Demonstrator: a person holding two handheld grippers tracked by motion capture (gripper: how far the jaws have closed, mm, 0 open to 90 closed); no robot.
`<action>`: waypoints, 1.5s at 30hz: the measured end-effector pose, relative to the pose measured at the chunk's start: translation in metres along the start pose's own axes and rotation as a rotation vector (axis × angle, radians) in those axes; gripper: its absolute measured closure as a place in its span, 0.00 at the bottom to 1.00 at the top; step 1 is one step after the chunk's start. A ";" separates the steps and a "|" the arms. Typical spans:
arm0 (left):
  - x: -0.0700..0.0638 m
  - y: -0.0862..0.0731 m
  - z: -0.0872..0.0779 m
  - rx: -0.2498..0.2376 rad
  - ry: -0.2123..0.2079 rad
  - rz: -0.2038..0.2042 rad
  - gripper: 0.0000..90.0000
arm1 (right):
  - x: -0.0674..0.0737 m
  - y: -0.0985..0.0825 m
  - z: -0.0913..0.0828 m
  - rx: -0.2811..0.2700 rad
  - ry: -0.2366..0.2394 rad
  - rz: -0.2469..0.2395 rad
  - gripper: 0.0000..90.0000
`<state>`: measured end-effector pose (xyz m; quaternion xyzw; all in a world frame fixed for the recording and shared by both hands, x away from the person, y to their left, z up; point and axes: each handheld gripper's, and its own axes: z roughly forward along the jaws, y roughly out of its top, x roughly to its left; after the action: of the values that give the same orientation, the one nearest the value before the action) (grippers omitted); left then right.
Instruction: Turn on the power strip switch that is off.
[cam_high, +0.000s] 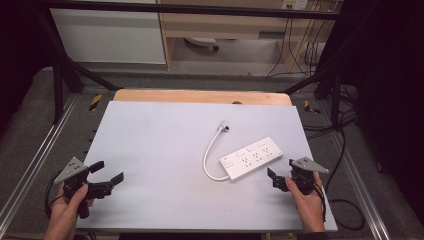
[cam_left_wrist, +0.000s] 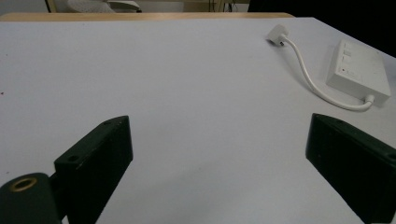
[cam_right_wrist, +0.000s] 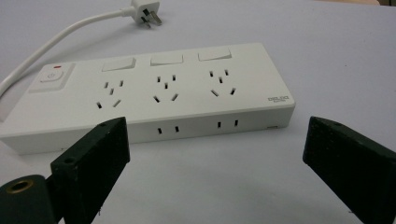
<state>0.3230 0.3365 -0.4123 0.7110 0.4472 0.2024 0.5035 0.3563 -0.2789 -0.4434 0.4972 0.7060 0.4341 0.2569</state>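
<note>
**Both grippers spread wide, power strip untouched on the surface**

White power strip (cam_high: 251, 157) lying flat on the pale grey surface (cam_high: 165, 150), right of centre, set at a slant with its switch end toward the person. Three socket groups and three small switches on its top face, plus a larger switch with a red mark at one end, seen plainly in the right gripper view. White cord (cam_high: 210, 152) curving away from the switch end and running up to the plug (cam_high: 225, 125), which rests on the surface farther from the person.

Right gripper (cam_high: 280, 178) held low at the near right edge of the surface, just beside the strip's long side, pointed at it. Jaws released and wide apart, nothing between them, no contact with the strip.

Left gripper (cam_high: 105, 172) held at the near left edge, well apart from the strip. Jaws likewise released and spread, bare surface between them; strip and cord visible far off at the upper right of the left gripper view.
</note>
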 end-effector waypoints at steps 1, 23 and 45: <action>0.000 0.000 0.000 -0.002 0.000 -0.002 0.08 | 0.000 0.001 -0.001 0.003 0.005 0.004 0.08; 0.005 0.002 0.000 -0.037 -0.008 -0.018 0.08 | 0.005 0.019 -0.017 0.001 0.038 0.011 0.07; 0.013 0.003 0.005 -0.061 -0.001 -0.001 0.08 | 0.011 0.022 -0.021 -0.129 0.060 0.009 0.08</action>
<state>0.3346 0.3447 -0.4133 0.6953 0.4409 0.2154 0.5251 0.3460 -0.2737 -0.4127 0.4696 0.6816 0.4945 0.2652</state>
